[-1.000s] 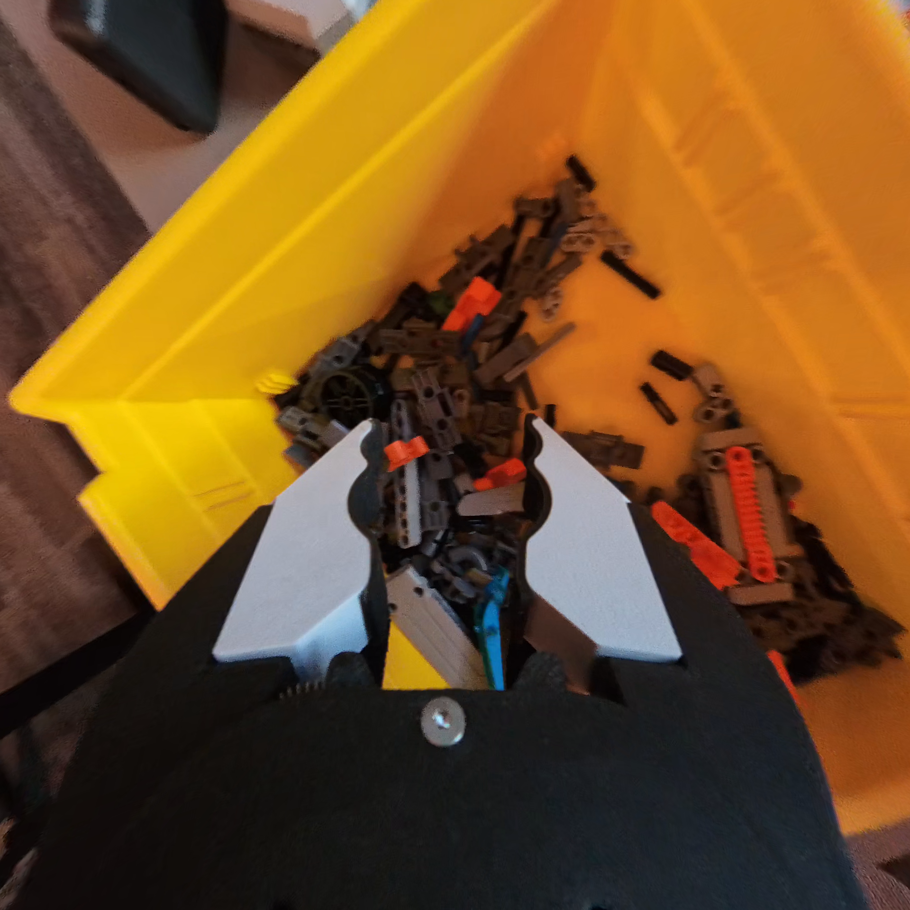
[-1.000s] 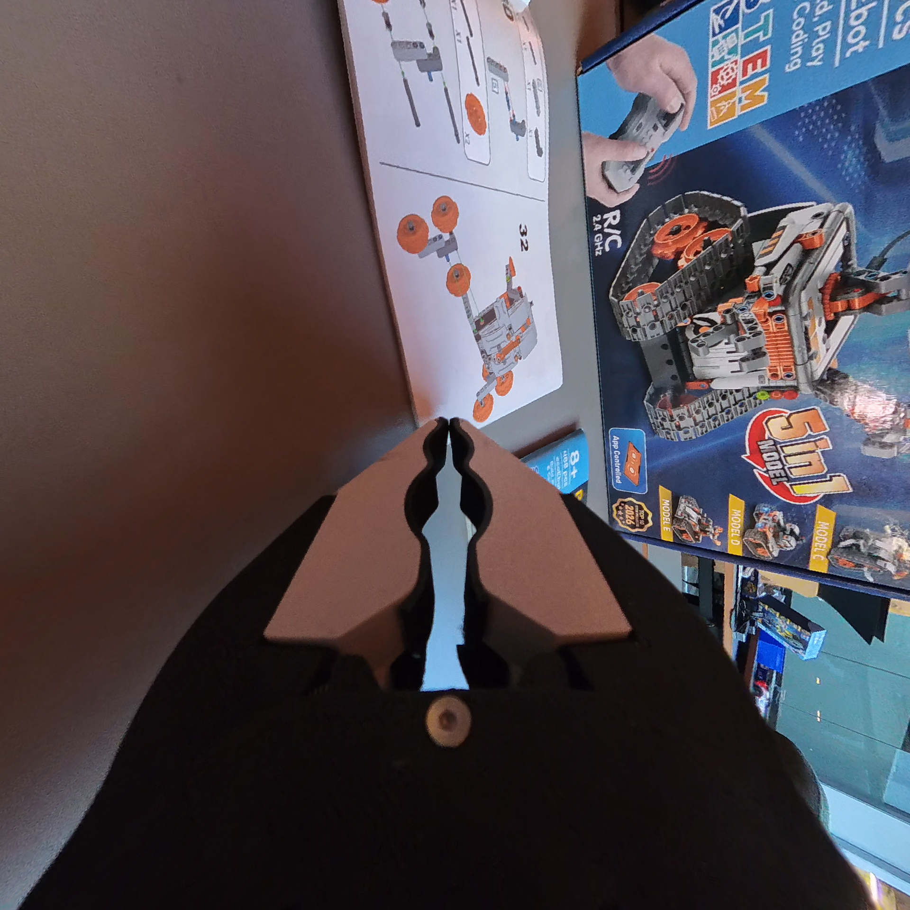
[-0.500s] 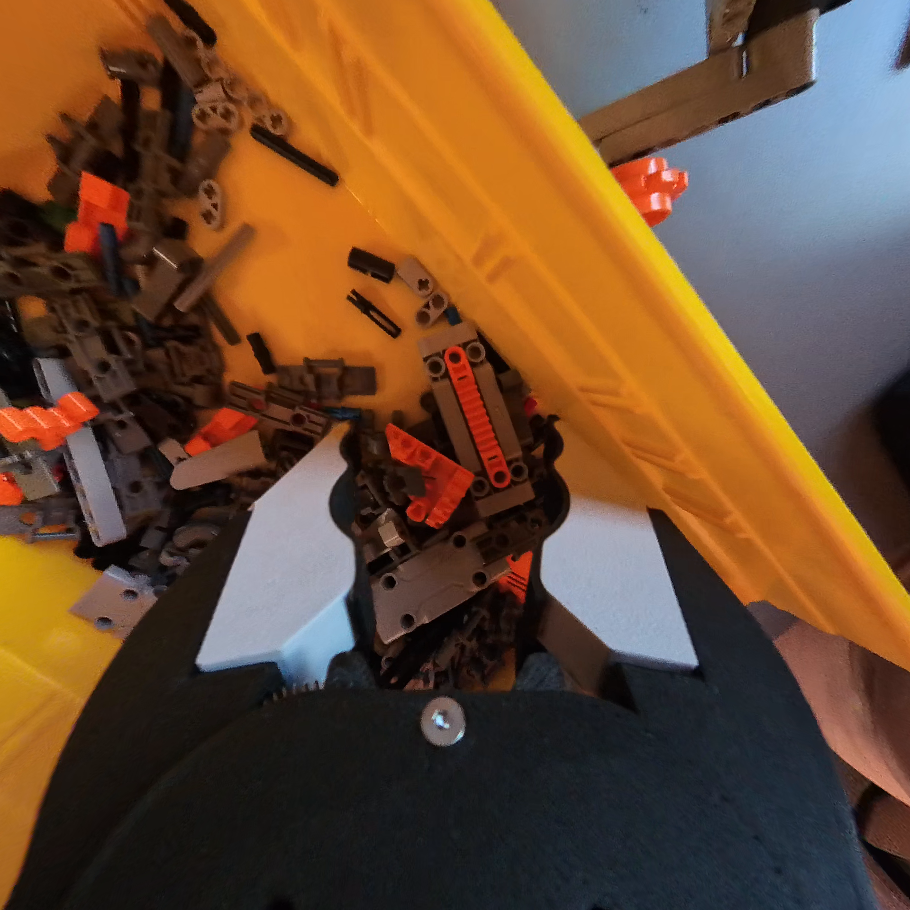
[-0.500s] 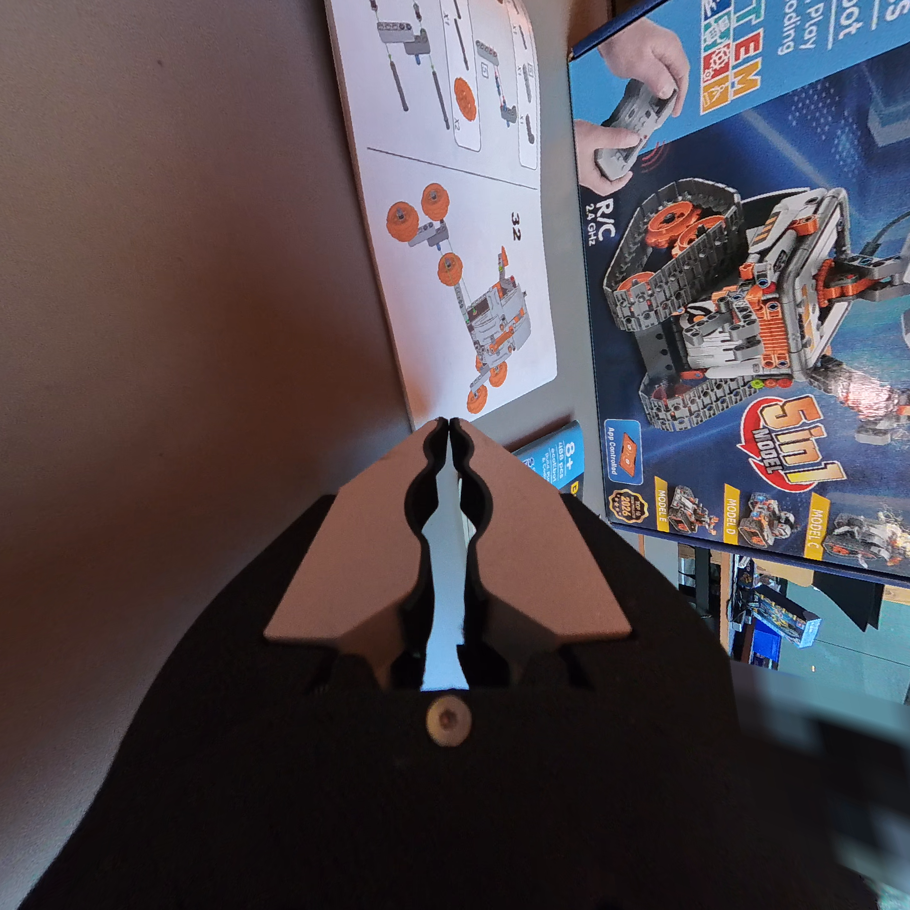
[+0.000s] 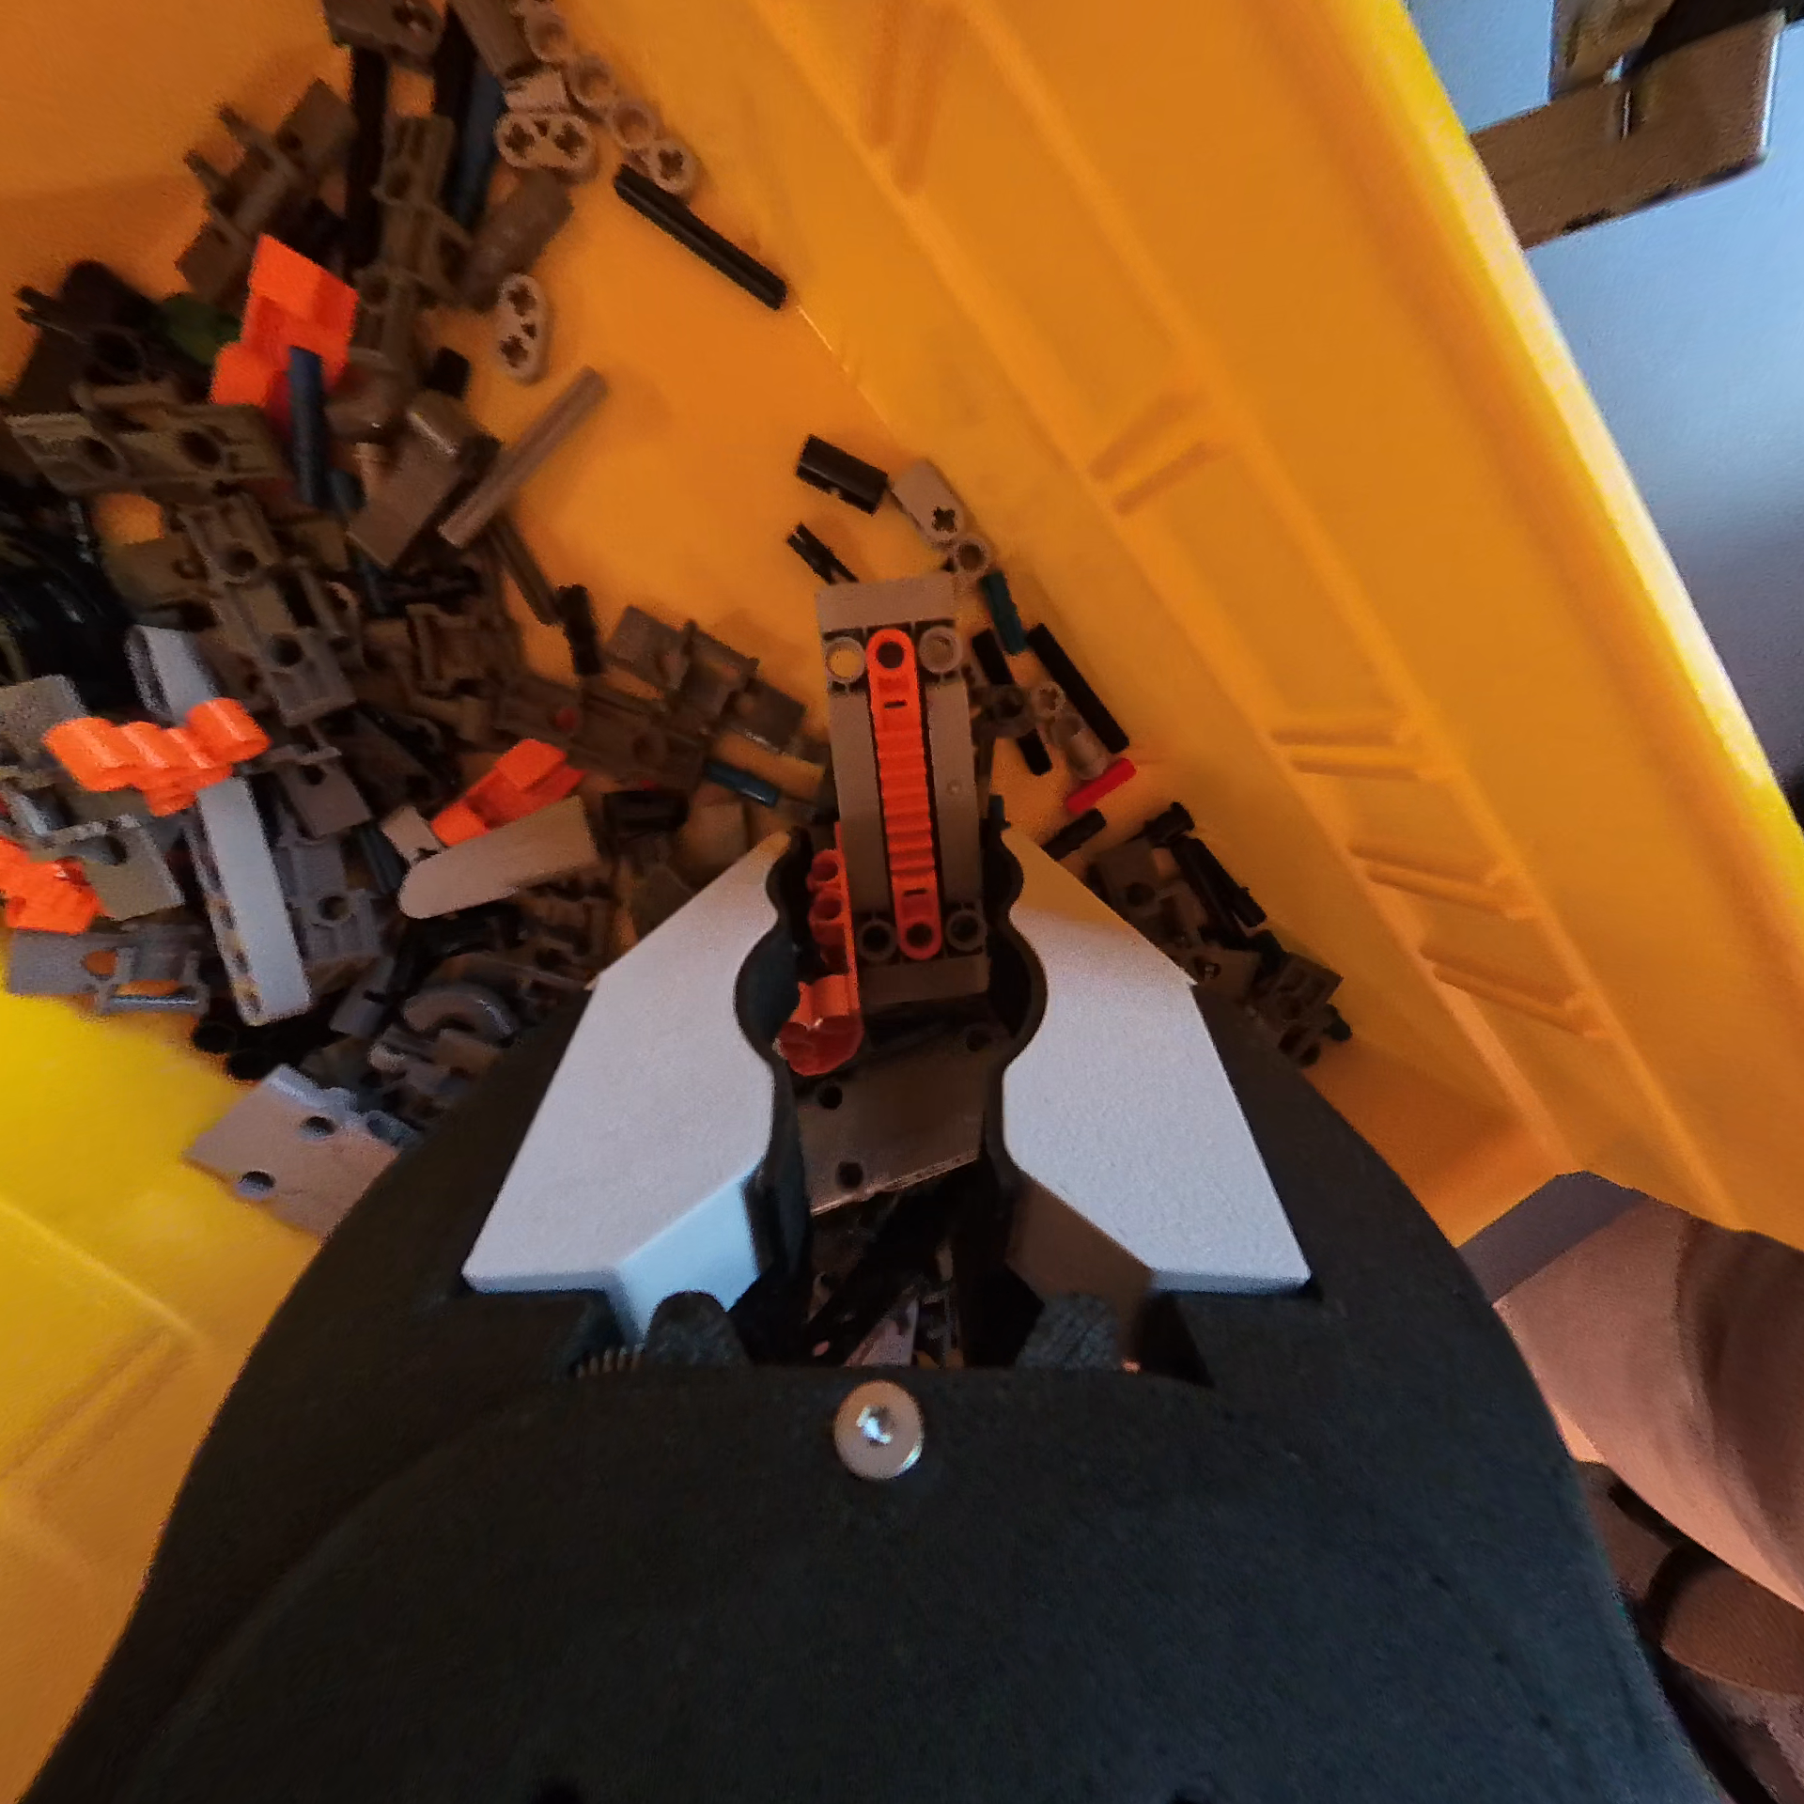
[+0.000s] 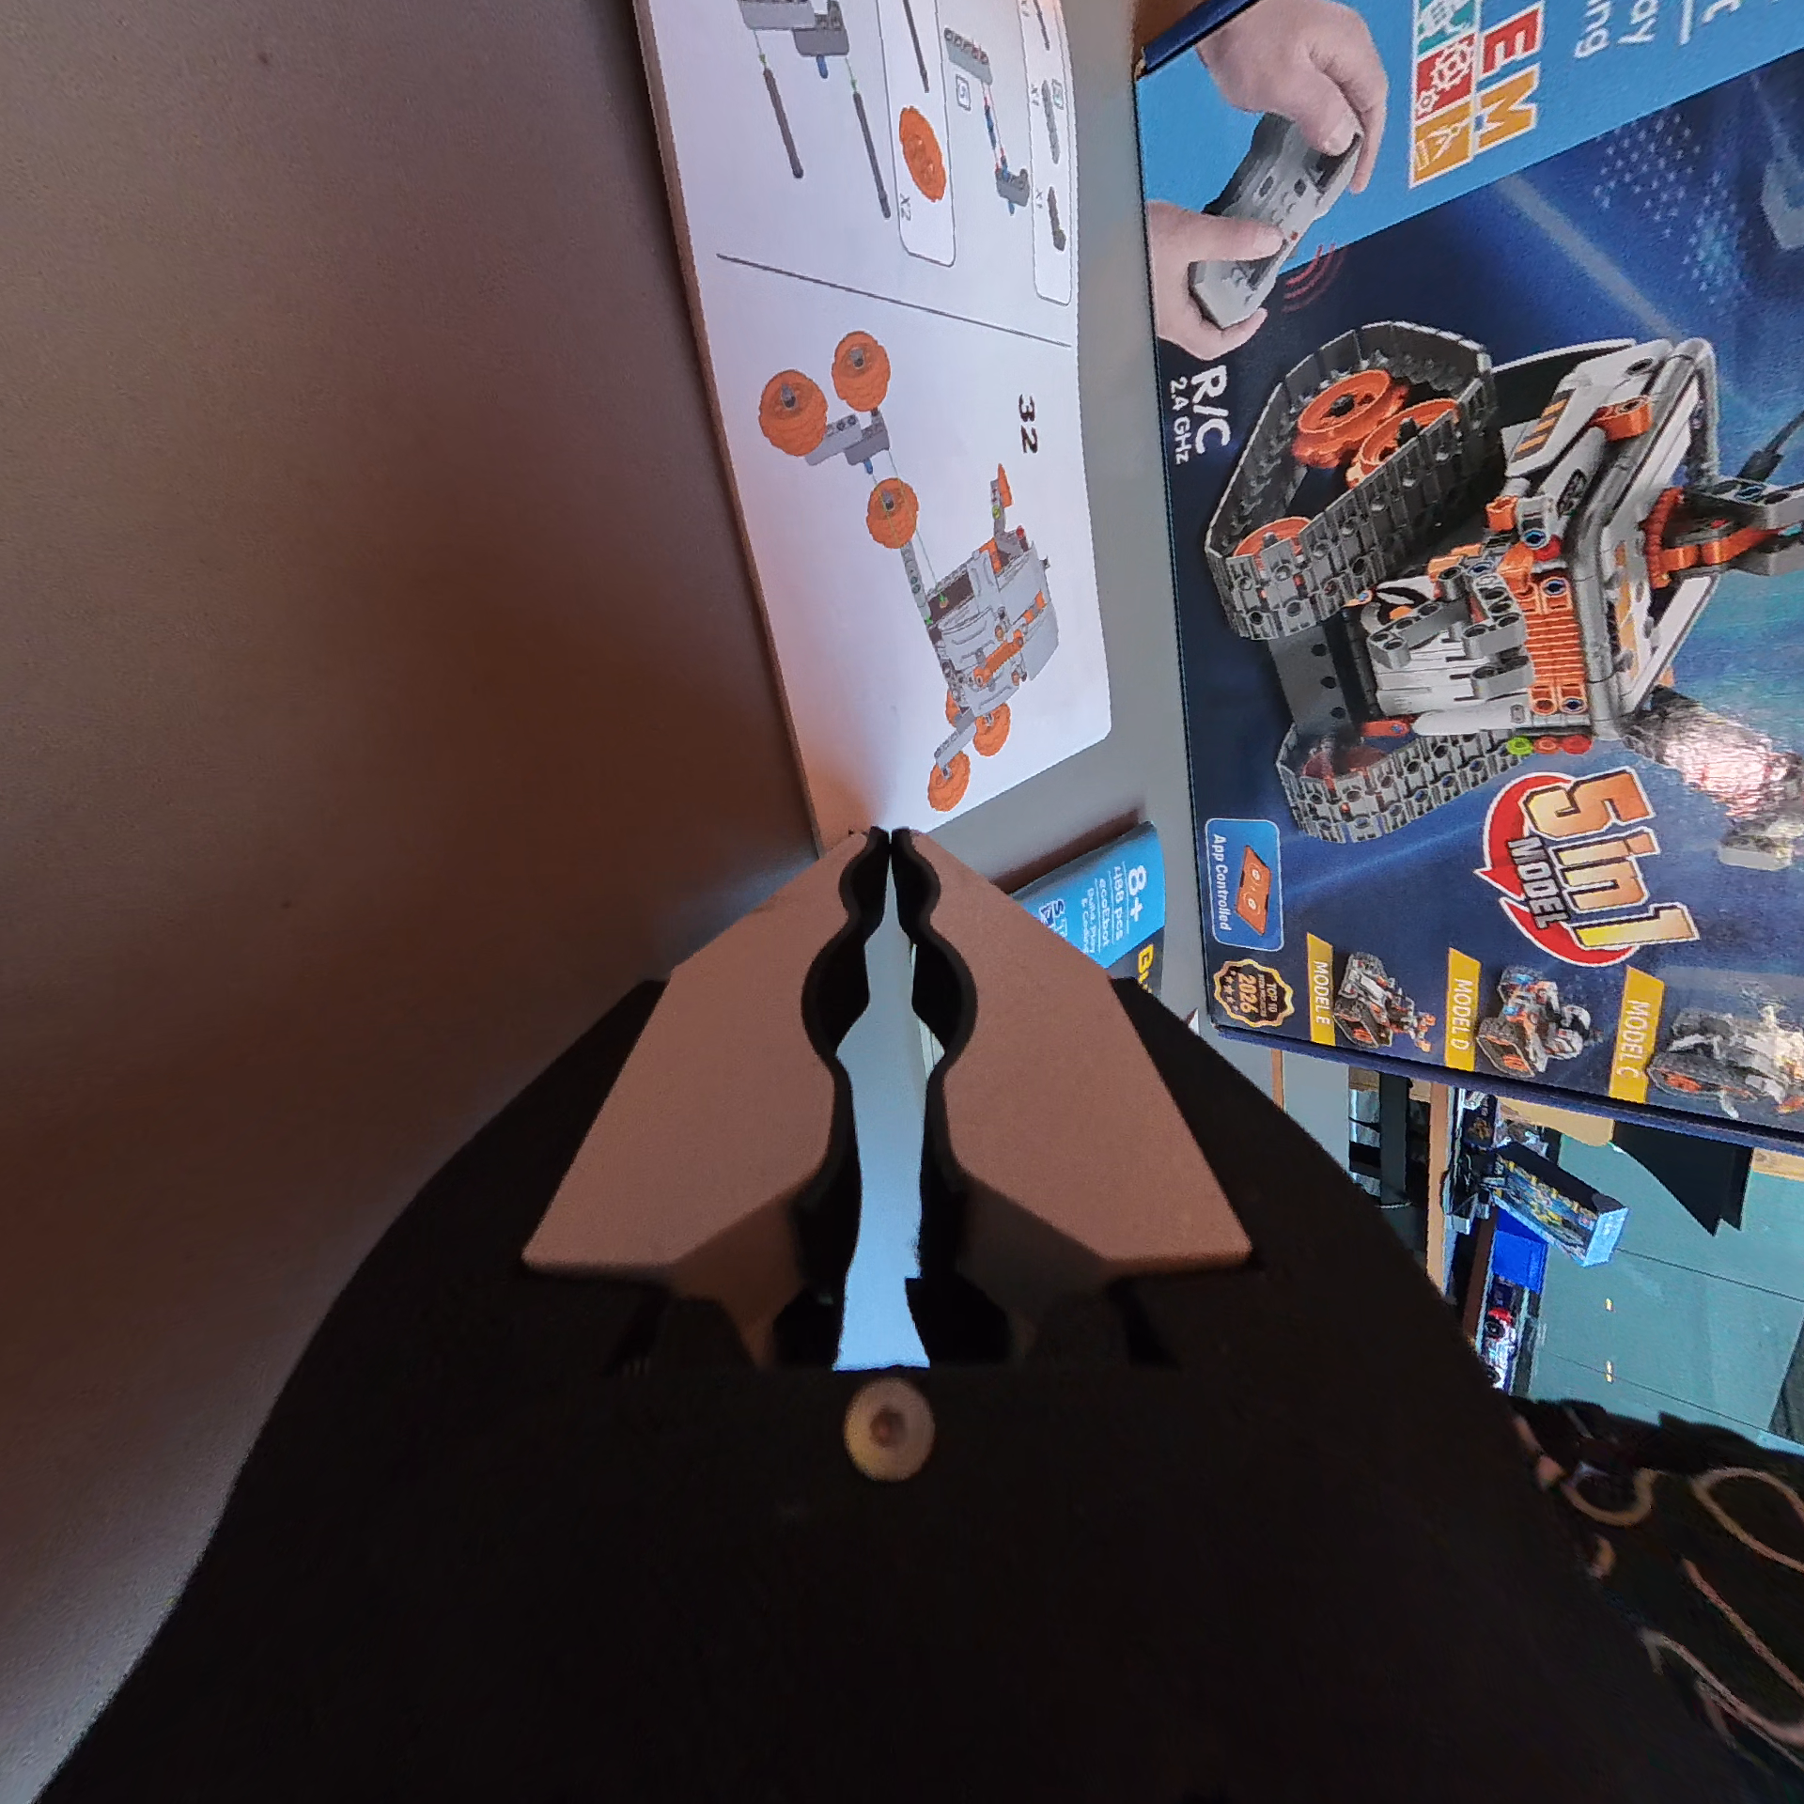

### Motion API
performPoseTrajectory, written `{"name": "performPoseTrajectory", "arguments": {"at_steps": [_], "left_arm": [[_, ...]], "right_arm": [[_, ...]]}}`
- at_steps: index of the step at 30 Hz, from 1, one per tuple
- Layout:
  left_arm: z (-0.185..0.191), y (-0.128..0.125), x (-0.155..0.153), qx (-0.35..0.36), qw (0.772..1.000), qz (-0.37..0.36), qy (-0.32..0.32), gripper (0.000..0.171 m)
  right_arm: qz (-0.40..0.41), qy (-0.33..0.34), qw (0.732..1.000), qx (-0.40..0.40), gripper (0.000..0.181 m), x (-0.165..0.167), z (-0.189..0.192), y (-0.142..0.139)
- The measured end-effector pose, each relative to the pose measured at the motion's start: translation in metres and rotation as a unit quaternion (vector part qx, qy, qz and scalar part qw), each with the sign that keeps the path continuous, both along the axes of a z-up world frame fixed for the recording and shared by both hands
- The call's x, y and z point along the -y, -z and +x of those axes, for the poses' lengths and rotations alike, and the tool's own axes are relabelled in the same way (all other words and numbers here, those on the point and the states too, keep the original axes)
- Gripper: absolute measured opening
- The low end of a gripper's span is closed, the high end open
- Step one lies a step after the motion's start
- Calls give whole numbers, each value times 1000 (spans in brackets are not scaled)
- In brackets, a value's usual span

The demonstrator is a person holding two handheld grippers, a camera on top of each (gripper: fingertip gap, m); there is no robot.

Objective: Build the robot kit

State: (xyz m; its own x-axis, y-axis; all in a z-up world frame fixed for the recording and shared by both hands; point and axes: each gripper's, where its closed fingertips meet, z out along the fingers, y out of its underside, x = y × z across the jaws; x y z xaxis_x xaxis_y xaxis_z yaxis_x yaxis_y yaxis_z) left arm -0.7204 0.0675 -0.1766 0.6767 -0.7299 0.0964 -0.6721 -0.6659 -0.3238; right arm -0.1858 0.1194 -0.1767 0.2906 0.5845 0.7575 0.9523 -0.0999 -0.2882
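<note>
Two sets of tongs are showing, one in each wrist view. The left tongs [image 5: 893, 859] are reaching into a yellow bin [image 5: 1220, 410], their jaws standing apart at a middling width, with a grey block carrying an orange toothed strip [image 5: 903, 771] lying between the tips and running forward from them; whether the fingers are pressing on it cannot be told. An orange pin piece [image 5: 825, 966] is sitting against the inner face of the left finger, and a dark grey plate with holes [image 5: 883, 1132] is lying farther back in the gap. A heap of grey, black and orange building parts [image 5: 293, 625] is crowding the bin floor to the left, and smaller black pins [image 5: 698, 234] are lying scattered toward the slanted bin wall on the right, which is standing close beside the right finger. The right tongs [image 6: 888, 840] are hanging over a plain counter [image 6: 342, 586], jaws nearly closed with only a thin slit between them and nothing in it. Just beyond their tips an open instruction booklet [image 6: 908, 488] is lying flat, and a blue toy box picturing a tracked robot [image 6: 1464, 586] is standing to its right.
</note>
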Motion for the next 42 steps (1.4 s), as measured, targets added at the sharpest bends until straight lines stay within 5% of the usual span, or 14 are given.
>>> {"name": "performPoseTrajectory", "arguments": {"at_steps": [14,16,20,26,31,36,42], "left_arm": [[-40,-35,-88,-51,990,112,-73,34],[-48,-36,-101,-60,985,132,-99,49],[-25,-35,-79,2,994,83,-68,51],[-10,-12,-18,-11,1000,6,12,56],[-6,6,-7,-37,999,35,12,61],[-23,6,-21,-116,986,115,33,0],[-42,-3,-41,-115,987,109,-3,0]], "right_arm": [[-2,1,1000,0,0,0,2,1],[-2,1,1000,1,0,0,2,0],[0,2,1000,0,0,1,3,0],[-3,2,1000,2,0,0,3,1],[-1,1,1000,2,0,0,3,0],[1,0,1000,2,0,1,2,-1],[1,-1,1000,1,0,1,2,-2]]}}
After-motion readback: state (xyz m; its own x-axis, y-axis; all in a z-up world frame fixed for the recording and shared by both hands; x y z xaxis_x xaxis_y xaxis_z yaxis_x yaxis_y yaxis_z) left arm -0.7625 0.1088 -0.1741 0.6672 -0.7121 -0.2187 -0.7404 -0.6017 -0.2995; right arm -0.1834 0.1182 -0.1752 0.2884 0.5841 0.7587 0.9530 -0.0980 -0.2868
